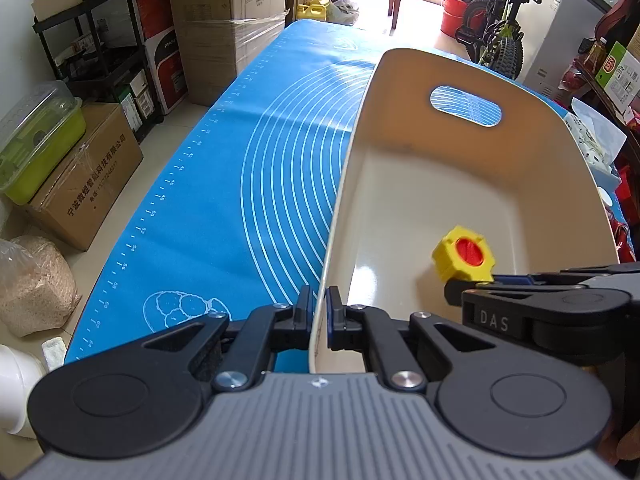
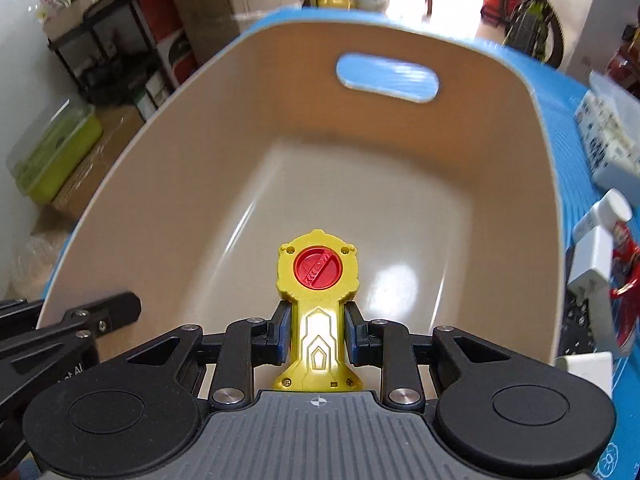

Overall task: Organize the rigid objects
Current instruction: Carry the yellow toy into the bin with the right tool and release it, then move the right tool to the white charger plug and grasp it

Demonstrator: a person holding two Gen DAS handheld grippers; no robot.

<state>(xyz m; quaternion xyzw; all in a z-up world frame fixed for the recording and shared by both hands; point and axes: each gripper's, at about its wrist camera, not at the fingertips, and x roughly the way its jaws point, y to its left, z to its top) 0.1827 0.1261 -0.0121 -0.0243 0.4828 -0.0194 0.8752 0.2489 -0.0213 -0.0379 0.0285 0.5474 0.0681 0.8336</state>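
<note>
Yellow toy key [image 2: 318, 300] being gripped by right gripper [image 2: 318, 330] over cream tub [image 2: 400, 152], left gripper [image 1: 319, 312] clamping tub's near rim.

- Left tool [image 1: 319, 312]: pitched steeply down, jaws clamped on the bin [image 1: 400, 92] wall, one finger each side of the rim.
- Right tool [image 2: 317, 330]: pitched steeply down over the bin, pads pinching the yellow toy [image 2: 318, 292] by its handle.
</note>
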